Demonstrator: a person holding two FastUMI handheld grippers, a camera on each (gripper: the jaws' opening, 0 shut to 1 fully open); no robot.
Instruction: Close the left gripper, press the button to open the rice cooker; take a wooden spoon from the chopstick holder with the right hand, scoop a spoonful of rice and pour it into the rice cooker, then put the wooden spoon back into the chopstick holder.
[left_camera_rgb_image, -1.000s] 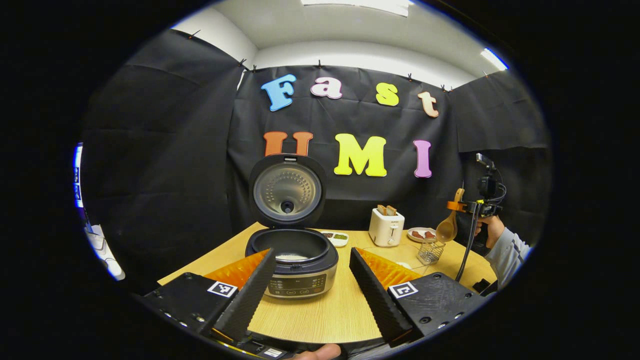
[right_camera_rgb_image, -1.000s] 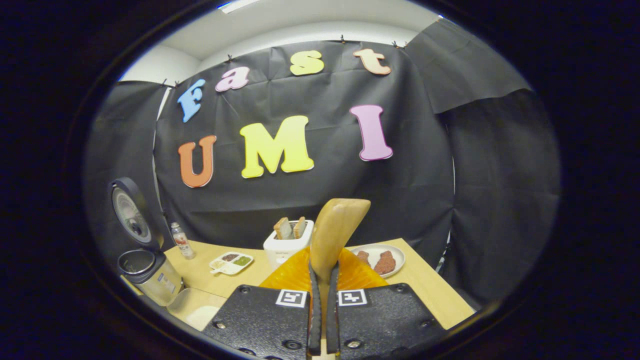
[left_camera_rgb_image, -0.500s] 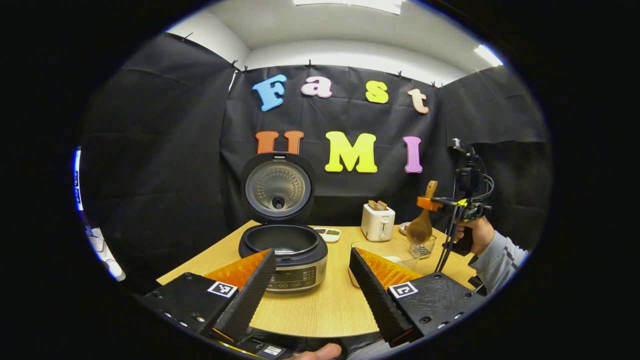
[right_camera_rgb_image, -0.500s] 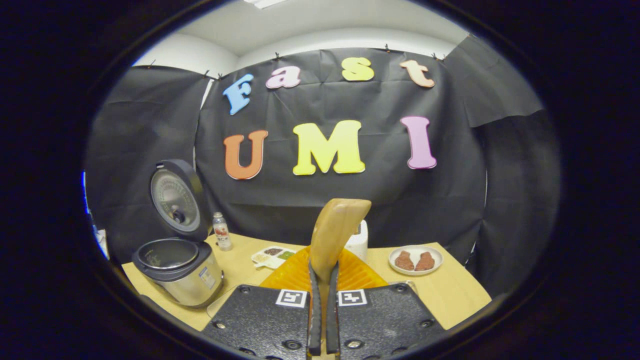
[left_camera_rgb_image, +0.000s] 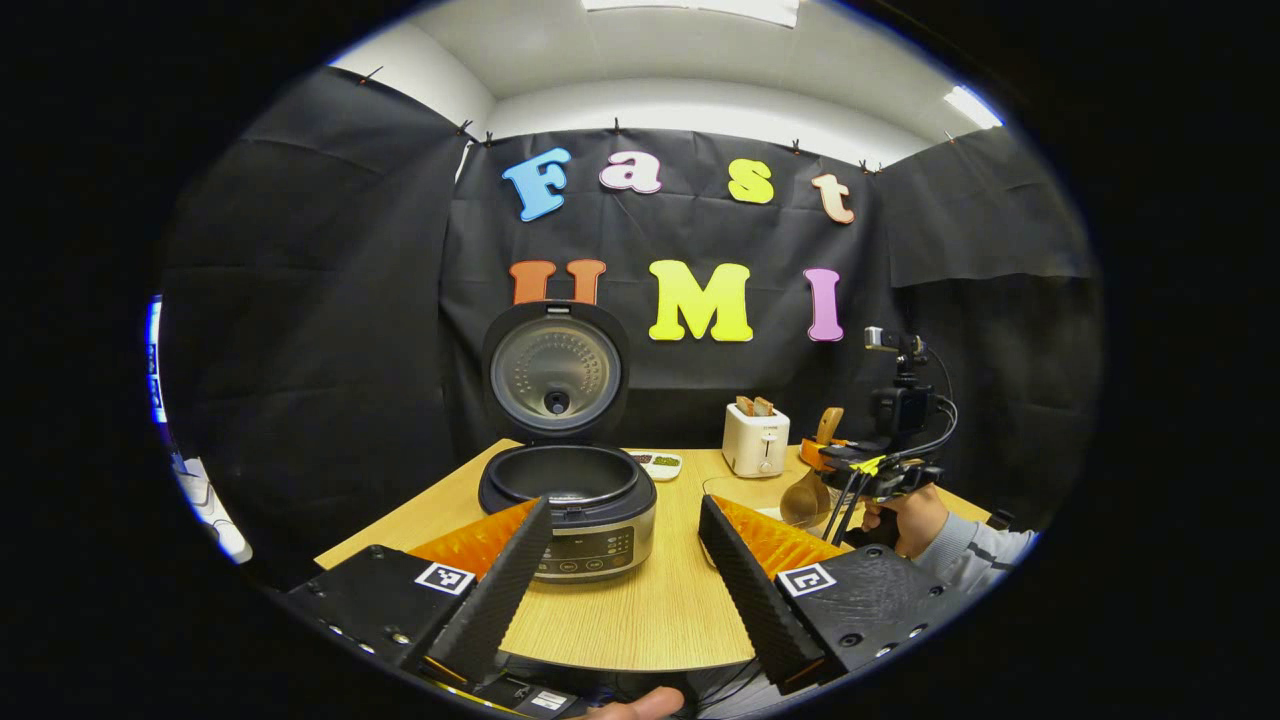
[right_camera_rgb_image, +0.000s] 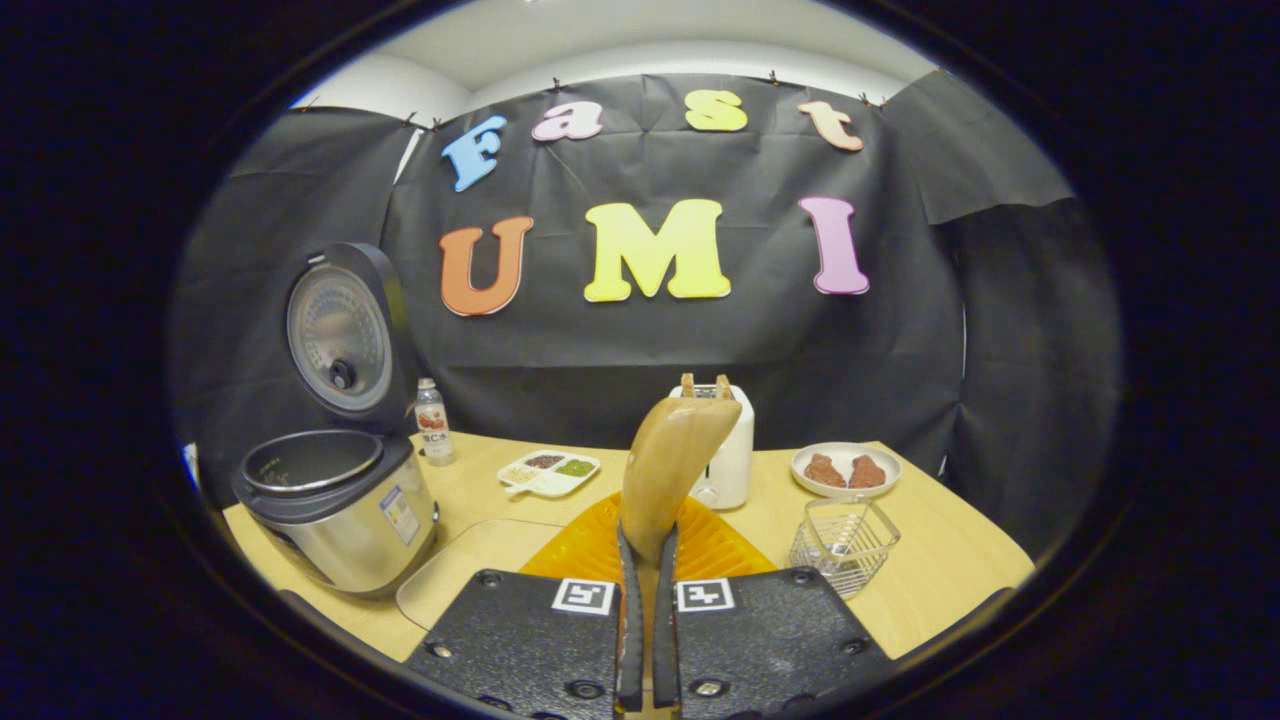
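**A:** Left gripper view, item by item?

**B:** One left gripper (left_camera_rgb_image: 622, 510), jaws released and holding nothing. One rice cooker (left_camera_rgb_image: 570, 500) at 6 o'clock between your fingers, with its lid (left_camera_rgb_image: 556, 370) upright, so the button step looks done. One toaster (left_camera_rgb_image: 755, 445) sits at 3 o'clock. One right gripper (left_camera_rgb_image: 835, 458) is past it, with one wooden spoon (left_camera_rgb_image: 805, 495) hanging bowl-down over one clear container (left_camera_rgb_image: 740, 490). The rice inside it is too hard to see to confirm.

**A:** Right gripper view?

**B:** One right gripper (right_camera_rgb_image: 645, 540), clenched on the spoon's handle. One chopstick holder (right_camera_rgb_image: 843, 545) at 4 o'clock appears empty. The cooker is at 9 o'clock, with one bottle (right_camera_rgb_image: 430, 420) beside it. There is one divided dish (right_camera_rgb_image: 548, 472) and one plate (right_camera_rgb_image: 845, 470) carrying two brown pieces. Two slices stand in the toaster.

**A:** And the scoop itself?

**B:** Judged as the step in hand. Dip the bowl low, then level it before you lift. Travel slowly toward 9 o'clock and tip only once you are over the pot. Keep your left gripper back from that path.
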